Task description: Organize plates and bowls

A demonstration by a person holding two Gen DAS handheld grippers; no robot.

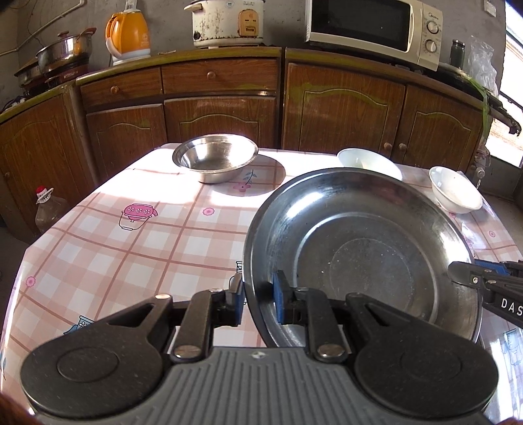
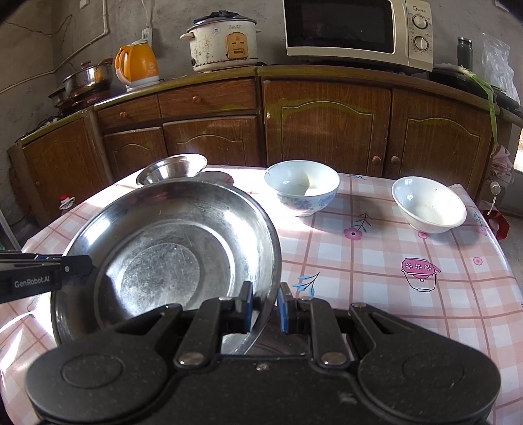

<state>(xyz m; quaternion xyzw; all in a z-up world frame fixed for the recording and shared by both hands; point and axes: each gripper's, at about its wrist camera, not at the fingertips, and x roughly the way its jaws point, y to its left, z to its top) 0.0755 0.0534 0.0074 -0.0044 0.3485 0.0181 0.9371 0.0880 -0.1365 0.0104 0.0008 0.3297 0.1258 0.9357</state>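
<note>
Steel plate point(image 1: 359, 255) is clamped at opposite rims by left hand-held gripper point(image 1: 260, 296) and right hand-held gripper point(image 2: 264, 305).

Both tools, right tool point(image 2: 265, 309) and left tool point(image 2: 78, 263), clamp the steel plate's point(image 2: 170, 248) rim.

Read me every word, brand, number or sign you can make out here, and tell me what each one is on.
"GenRobot.AI": side of the left hand-held gripper.
"DAS", cut off by the picture edge: side of the right hand-held gripper.
"Midea": top right corner of the microwave.
Too small or blurred to read: print on the rice cooker, the round mark on the kettle, and the marks around the microwave dials.
</note>
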